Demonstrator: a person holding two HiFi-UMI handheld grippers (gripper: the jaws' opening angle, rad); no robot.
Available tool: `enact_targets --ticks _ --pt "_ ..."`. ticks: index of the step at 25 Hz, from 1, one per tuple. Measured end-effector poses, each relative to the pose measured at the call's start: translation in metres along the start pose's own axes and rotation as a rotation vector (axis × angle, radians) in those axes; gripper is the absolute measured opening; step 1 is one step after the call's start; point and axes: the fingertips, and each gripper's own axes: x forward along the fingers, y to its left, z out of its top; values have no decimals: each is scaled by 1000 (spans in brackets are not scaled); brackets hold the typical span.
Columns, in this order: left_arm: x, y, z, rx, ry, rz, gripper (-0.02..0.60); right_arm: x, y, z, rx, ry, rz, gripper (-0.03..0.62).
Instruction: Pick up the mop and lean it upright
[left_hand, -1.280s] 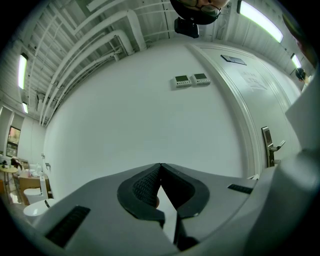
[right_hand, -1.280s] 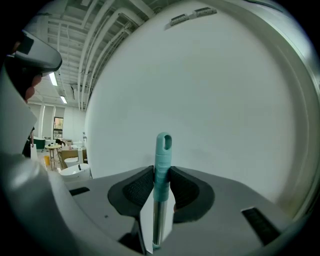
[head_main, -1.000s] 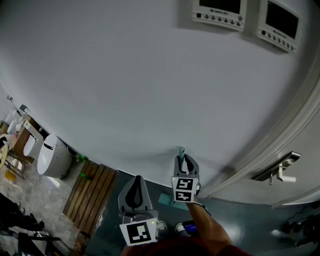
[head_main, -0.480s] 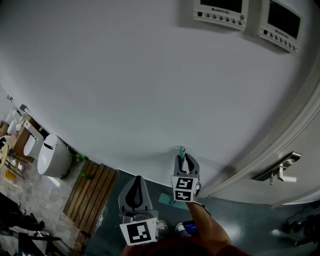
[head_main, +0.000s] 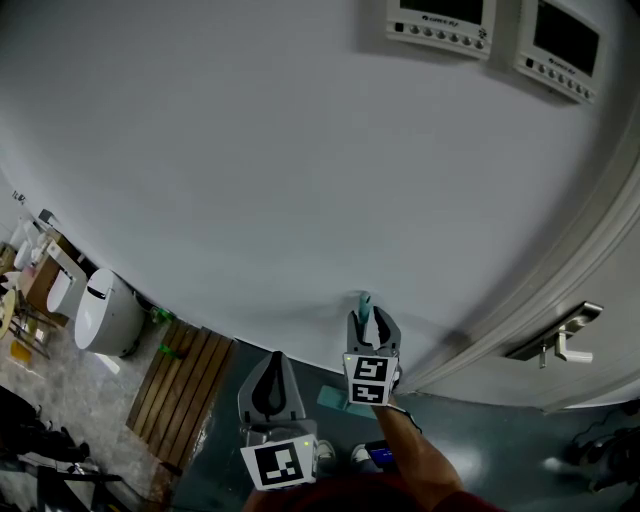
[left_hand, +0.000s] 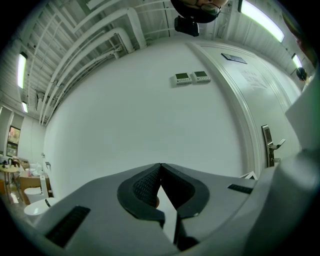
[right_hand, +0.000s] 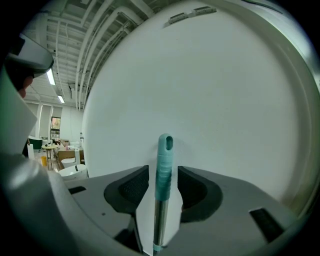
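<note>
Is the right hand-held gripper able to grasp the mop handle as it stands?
Probably yes: the mop handle stands free between the right hand-held gripper's jaws, which have just been opening; nothing blocks them.

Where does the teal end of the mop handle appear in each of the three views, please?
Head view: lower centre, the mop handle between the jaws of the right gripper, which have just been opening.
Left gripper view: not in it.
Right gripper view: centre, the mop handle upright between the parted jaws, apparently clear of both pads.
Shared landmark: the two wall panels high on the white wall.
</note>
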Motion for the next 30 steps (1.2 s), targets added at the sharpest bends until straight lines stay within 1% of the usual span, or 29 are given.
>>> enact_targets --ticks 12,24,30 --pt "-1 -1 1 -4 0 -5 14 -12 1 5 6 -22 7 176" --pt "-1 -7 4 -8 -10 -17 14 -40 2 34 19 -100 35 176" --pt "-1 -9 6 -8 -14 -23 14 -63 3 56 17 -162 61 175"
